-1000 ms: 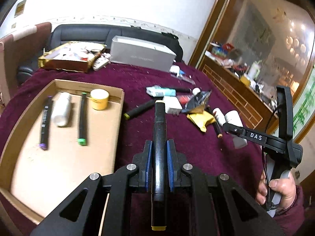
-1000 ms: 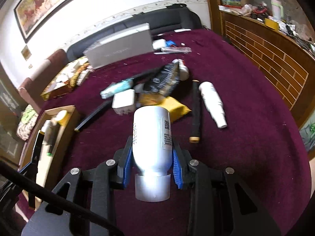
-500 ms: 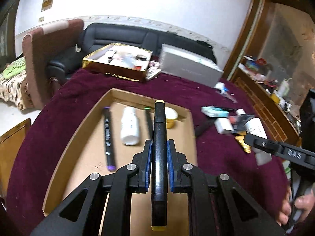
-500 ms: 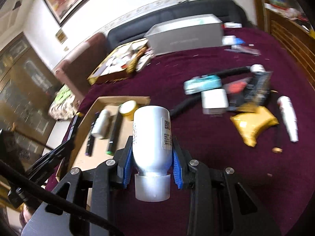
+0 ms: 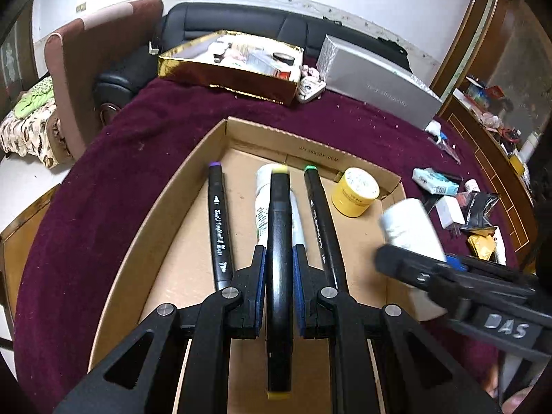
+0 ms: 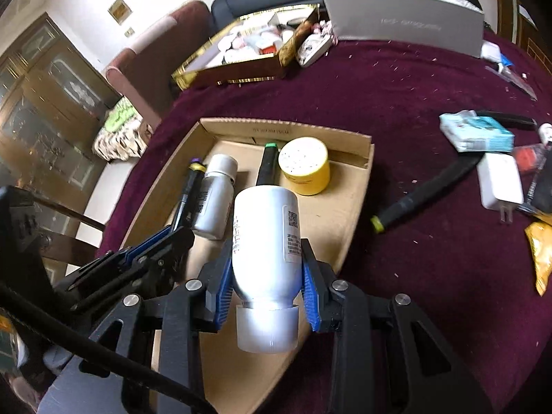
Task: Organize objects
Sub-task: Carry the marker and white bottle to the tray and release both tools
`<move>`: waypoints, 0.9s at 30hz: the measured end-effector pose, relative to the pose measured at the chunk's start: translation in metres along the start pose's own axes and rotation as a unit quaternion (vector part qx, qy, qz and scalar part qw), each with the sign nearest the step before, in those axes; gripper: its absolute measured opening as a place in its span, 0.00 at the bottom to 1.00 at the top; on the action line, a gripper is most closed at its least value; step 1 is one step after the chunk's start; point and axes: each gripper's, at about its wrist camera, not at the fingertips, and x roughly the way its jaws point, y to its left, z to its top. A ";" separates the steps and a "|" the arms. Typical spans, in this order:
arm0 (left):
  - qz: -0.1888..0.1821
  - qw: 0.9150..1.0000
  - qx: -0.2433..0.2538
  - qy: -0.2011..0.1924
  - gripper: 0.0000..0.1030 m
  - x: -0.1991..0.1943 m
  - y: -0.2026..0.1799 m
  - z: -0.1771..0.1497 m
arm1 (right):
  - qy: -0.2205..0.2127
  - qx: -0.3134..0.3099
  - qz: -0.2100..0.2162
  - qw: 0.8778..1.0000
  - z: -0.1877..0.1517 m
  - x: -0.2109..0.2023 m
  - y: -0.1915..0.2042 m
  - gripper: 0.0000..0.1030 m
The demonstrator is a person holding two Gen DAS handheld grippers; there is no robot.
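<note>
Your left gripper is clamped on a black marker with yellow ends, its blue pads pressing the barrel from both sides, and it hangs over the middle of the cardboard tray on the maroon-covered table. Your right gripper grips a white bottle by its lower body, cap end toward the camera, above the tray's right half; in the left view that bottle sits blurred over the tray's right wall. Inside the tray, along the far edge, lie a purple-tipped marker, a small white bottle, partly hidden under the held marker in the left view, a green-tipped marker and, in the far right corner, a yellow jar. Off the tray's right edge on the cloth, another black marker with a yellow-green end lies at a slant, and further right a white charger, a teal and white packet and a yellow wrapper stay loose. Along the table's far edge stand a gold box full of small things and a grey box.
</note>
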 end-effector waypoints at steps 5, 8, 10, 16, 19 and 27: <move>0.001 1.000 -0.009 0.019 0.11 0.013 0.004 0.003 | 0.015 0.001 -0.015 1.000 0.008 0.022 -0.001 0.31; 0.001 1.000 -0.020 0.023 0.11 0.017 0.009 0.005 | 0.021 0.004 -0.019 1.000 0.012 0.030 -0.003 0.31; -0.002 0.999 -0.029 0.028 0.11 0.020 0.013 0.006 | 0.019 0.004 -0.017 1.000 0.013 0.030 -0.004 0.31; -0.018 0.998 -0.051 0.038 0.11 0.025 0.023 0.006 | 0.017 0.000 -0.022 1.000 0.018 0.036 -0.001 0.31; -0.026 0.998 -0.061 0.024 0.11 0.019 0.026 0.007 | 0.016 -0.002 -0.023 1.000 0.019 0.038 0.000 0.31; -0.031 0.996 -0.081 0.001 0.31 -0.004 0.032 0.006 | 0.012 -0.011 -0.036 0.999 0.017 0.037 0.003 0.31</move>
